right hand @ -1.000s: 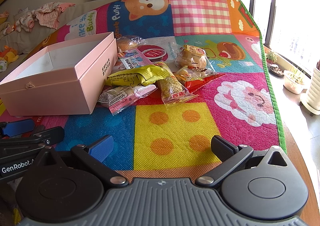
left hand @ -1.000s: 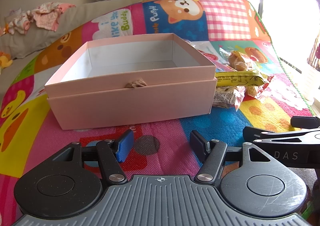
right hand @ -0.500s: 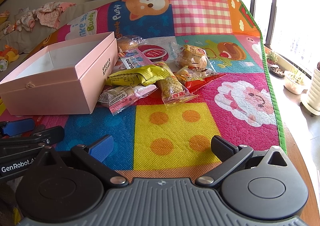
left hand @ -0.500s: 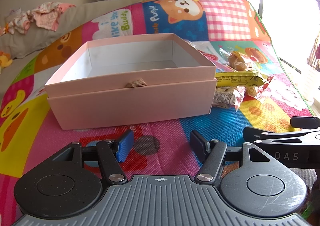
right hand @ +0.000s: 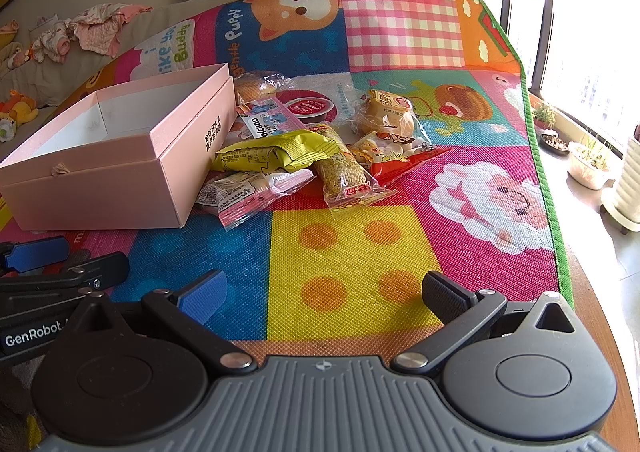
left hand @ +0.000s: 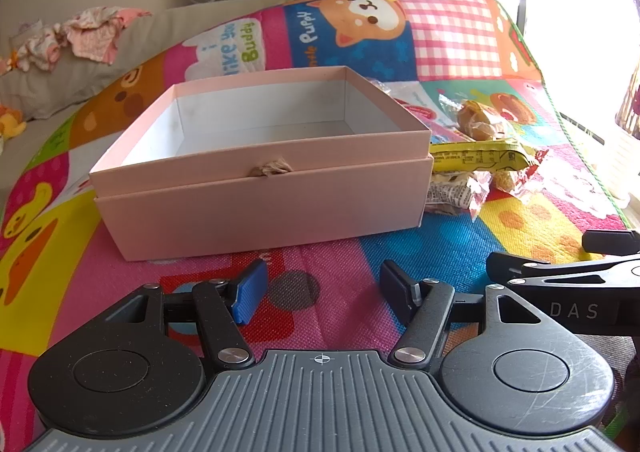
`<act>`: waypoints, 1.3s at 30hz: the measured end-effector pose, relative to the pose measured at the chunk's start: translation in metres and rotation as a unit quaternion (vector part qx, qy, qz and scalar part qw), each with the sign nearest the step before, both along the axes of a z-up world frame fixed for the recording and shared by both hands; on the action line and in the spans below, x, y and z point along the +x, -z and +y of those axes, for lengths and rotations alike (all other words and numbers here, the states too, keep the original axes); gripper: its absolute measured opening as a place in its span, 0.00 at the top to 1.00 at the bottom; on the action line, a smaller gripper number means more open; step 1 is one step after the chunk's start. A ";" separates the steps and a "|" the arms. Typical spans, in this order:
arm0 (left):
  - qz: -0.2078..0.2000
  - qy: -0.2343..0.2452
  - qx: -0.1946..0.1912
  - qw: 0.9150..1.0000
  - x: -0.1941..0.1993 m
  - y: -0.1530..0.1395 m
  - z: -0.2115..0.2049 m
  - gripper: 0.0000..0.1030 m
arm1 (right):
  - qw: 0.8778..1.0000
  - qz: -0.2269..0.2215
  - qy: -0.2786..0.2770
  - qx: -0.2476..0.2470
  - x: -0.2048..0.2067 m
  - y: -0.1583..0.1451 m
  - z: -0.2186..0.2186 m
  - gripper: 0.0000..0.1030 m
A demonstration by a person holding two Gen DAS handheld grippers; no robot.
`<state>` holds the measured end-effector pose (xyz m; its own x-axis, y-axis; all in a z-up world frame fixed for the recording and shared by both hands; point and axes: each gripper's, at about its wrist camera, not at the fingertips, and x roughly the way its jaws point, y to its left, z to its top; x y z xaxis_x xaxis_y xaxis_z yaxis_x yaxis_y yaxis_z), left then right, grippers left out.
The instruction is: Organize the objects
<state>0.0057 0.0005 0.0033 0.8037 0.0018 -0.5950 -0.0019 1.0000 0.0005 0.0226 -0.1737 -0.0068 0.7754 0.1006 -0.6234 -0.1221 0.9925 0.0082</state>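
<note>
Right gripper spread wide, nothing held; left gripper likewise, low over mat. Pink box just ahead, interior bare. Snack packets piled beside box on its right, none stowed: task barely started, approx. all items left.

Bare play mat lies open ahead of the right tongs, up to the heaped snack packets. The pink box blocks the left tongs straight ahead; its top stands open.
</note>
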 end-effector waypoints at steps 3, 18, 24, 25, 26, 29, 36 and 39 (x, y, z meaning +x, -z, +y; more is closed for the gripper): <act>0.000 0.000 -0.003 1.000 0.000 0.000 0.001 0.33 | 1.000 0.000 -0.001 0.001 0.001 0.000 0.000 0.00; 0.000 -0.002 -0.007 1.000 -0.001 0.001 0.003 0.33 | 0.998 0.049 -0.027 -0.003 0.013 -0.005 -0.005 0.00; 0.002 -0.001 -0.010 1.000 -0.001 0.000 0.005 0.35 | 0.997 0.074 -0.035 -0.011 0.019 -0.008 -0.005 0.00; 0.005 0.000 -0.012 1.000 -0.001 -0.001 0.006 0.35 | 0.996 0.081 -0.040 -0.011 0.022 -0.009 -0.005 0.00; 0.008 0.004 -0.014 1.000 0.000 -0.002 0.007 0.36 | 0.995 0.087 -0.045 -0.014 0.023 -0.009 -0.005 0.00; 0.018 0.032 -0.020 0.999 -0.005 -0.011 0.013 0.37 | 0.993 0.093 -0.066 -0.021 0.024 -0.010 -0.006 0.00; -0.061 0.035 -0.014 0.997 -0.033 -0.080 0.051 0.37 | 0.989 0.111 -0.099 0.006 0.023 -0.027 -0.010 0.00; -0.071 -0.016 -0.003 0.997 -0.005 -0.106 0.079 0.37 | 0.995 0.039 -0.088 0.000 0.017 -0.061 -0.009 0.00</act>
<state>0.0004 0.0791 0.1094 0.8797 0.0251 -0.4749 -0.0331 0.9994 -0.0084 0.0400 -0.1824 0.0538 0.6949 0.2308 -0.6810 -0.2932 0.9557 0.0247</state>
